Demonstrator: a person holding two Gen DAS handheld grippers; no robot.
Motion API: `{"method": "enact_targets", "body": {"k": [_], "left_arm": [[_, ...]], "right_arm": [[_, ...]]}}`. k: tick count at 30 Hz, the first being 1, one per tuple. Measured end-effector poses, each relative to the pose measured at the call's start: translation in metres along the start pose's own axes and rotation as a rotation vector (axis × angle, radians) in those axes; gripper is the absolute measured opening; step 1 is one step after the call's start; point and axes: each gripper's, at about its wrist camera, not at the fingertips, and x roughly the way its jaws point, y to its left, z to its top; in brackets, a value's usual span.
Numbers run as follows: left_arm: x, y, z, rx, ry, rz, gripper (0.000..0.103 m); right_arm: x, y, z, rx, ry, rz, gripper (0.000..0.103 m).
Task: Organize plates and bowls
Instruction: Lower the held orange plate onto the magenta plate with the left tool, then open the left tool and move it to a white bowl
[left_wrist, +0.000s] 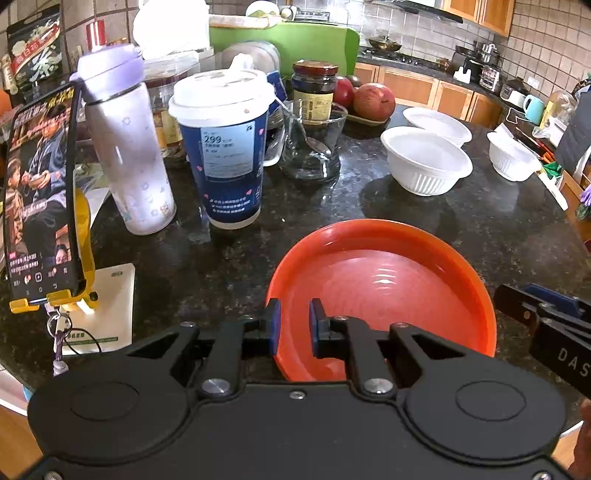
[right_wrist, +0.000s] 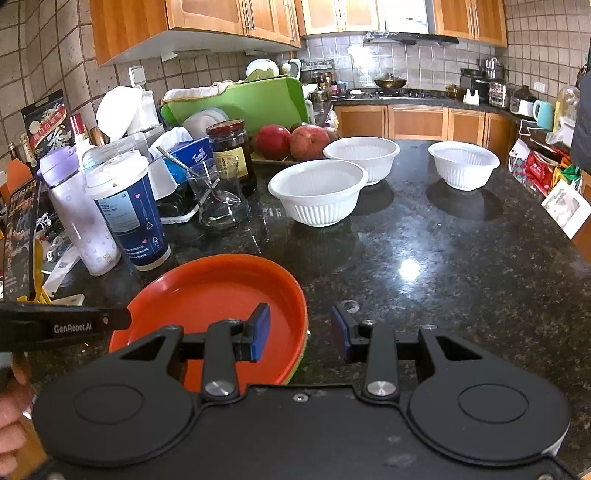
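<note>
A spoon (left_wrist: 308, 133) is being held in the glass jar (left_wrist: 312, 147). The orange plate (left_wrist: 380, 291) rim is being pinched by the closed left gripper (left_wrist: 294, 325); the right gripper (right_wrist: 301, 338) is being held parted astride its opposite edge.

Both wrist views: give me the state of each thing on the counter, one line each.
Left gripper: shut on the orange plate's near rim.
Right gripper: open, straddling the plate's right rim, not pressing.
Orange plate: top of a stack, empty.
Three white bowls: upright, empty, unstacked.
Paper cup: upright, lidded.
Purple bottle: upright, capped.
Jar: closed.
Glass: holds a spoon.
</note>
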Motion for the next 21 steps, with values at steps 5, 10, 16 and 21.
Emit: {"method": "enact_targets", "body": {"k": [5, 10, 16, 21], "left_arm": [[-0.004, -0.012, 0.004, 0.02, -0.02, 0.001, 0.021], [-0.007, -0.029, 0.012, 0.03, -0.032, -0.014, 0.021], [-0.005, -0.056, 0.024, 0.026, -0.038, -0.016, 0.021], [0.003, -0.081, 0.035, -0.002, 0.002, -0.062, 0.021]], "right_arm": [[0.0, -0.008, 0.001, 0.004, 0.015, 0.018, 0.038], [0.001, -0.024, 0.004, 0.003, 0.032, 0.044, 0.038], [0.002, -0.059, 0.012, 0.004, 0.038, 0.047, 0.038], [0.003, -0.094, 0.027, 0.003, 0.042, 0.063, 0.038]]}}
